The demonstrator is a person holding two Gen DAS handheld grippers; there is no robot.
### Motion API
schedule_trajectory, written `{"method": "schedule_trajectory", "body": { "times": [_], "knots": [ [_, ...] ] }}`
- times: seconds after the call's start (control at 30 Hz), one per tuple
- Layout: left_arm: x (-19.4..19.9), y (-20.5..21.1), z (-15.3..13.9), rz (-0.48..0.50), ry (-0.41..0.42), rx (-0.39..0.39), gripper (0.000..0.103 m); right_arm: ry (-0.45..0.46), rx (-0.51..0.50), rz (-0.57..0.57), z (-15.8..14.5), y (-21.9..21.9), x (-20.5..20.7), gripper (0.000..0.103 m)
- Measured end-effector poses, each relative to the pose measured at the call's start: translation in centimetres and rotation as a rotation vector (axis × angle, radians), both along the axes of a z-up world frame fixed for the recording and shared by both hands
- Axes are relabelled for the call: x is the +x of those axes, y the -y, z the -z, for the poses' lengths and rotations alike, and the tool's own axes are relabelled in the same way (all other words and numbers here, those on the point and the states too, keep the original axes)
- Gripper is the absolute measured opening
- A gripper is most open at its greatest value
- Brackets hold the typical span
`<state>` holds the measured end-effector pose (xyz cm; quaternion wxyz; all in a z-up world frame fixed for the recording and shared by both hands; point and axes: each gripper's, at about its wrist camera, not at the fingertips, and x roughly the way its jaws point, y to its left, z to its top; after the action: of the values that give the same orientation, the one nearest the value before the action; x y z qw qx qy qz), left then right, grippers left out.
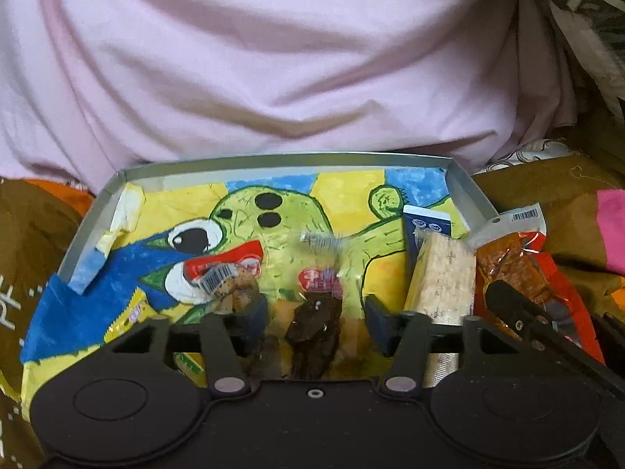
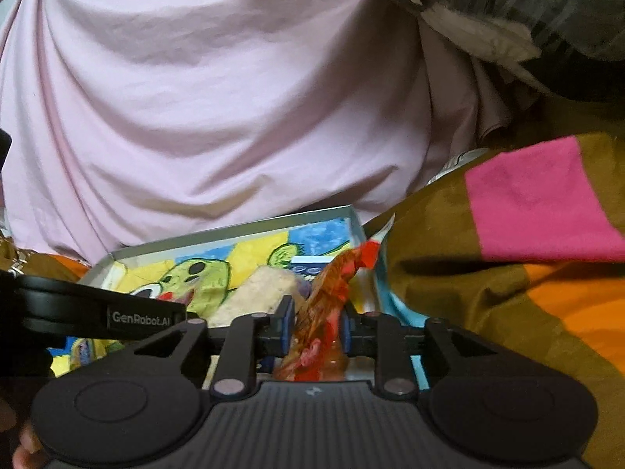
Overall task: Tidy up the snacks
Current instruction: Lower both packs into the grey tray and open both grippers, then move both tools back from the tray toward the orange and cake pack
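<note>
A grey tray (image 1: 289,158) lined with a bright cartoon drawing lies in front of me. My left gripper (image 1: 316,322) is open over the tray, its fingers either side of a dark brown snack in a clear wrapper (image 1: 314,330). A second wrapped snack with a red label (image 1: 230,277) lies to its left. A pale cracker pack (image 1: 443,279) lies at the tray's right side. My right gripper (image 2: 317,330) is shut on an orange-red snack packet (image 2: 332,293) at the tray's right edge (image 2: 357,222); the packet also shows in the left wrist view (image 1: 515,265).
A person in a pink shirt (image 1: 297,51) sits right behind the tray. A brown, orange and pink blanket (image 2: 519,234) lies under and right of the tray. A blue-and-white packet (image 1: 425,221) and small yellow packets (image 1: 131,314) also lie in the tray.
</note>
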<state>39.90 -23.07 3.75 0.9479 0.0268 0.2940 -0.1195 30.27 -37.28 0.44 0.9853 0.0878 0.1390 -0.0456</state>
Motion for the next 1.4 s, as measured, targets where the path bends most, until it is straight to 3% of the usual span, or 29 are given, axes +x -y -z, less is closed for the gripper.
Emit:
{"method": "schedule_trajectory", "body": {
  "times": [0.07, 0.13, 0.2, 0.3, 0.43, 0.7, 1.0, 1.4],
  "knots": [
    [-0.1, -0.2, 0.0, -0.017, 0.002, -0.029, 0.068, 0.011, -0.019, 0.003, -0.2, -0.2, -0.3, 0.053],
    [-0.2, -0.4, -0.2, -0.035, 0.004, -0.045, 0.072, 0.02, -0.034, 0.009, -0.4, -0.3, -0.4, 0.056],
    [-0.3, -0.7, -0.4, -0.062, 0.005, -0.057, 0.083, 0.025, -0.041, 0.013, -0.6, -0.3, -0.6, 0.065],
    [-0.5, -1.8, -0.6, -0.1, 0.0, -0.108, 0.091, 0.034, -0.039, 0.004, -0.8, -0.1, -1.0, 0.079],
    [-1.1, -2.9, -1.2, -0.132, 0.01, -0.154, 0.098, 0.052, -0.068, 0.003, -1.5, -0.4, -1.7, 0.088],
    [-3.7, -4.1, -3.0, -0.125, 0.058, -0.151, 0.102, 0.092, -0.111, 0.024, -3.7, -0.9, -4.8, 0.102],
    [-9.0, -5.2, -4.6, -0.076, 0.098, -0.137, 0.102, 0.098, -0.115, 0.044, -5.8, -0.6, -9.9, 0.103],
    [-16.2, -7.4, -4.3, -0.055, 0.08, -0.157, 0.102, 0.09, -0.137, 0.064, -6.6, -0.8, -17.3, 0.103]
  ]
}}
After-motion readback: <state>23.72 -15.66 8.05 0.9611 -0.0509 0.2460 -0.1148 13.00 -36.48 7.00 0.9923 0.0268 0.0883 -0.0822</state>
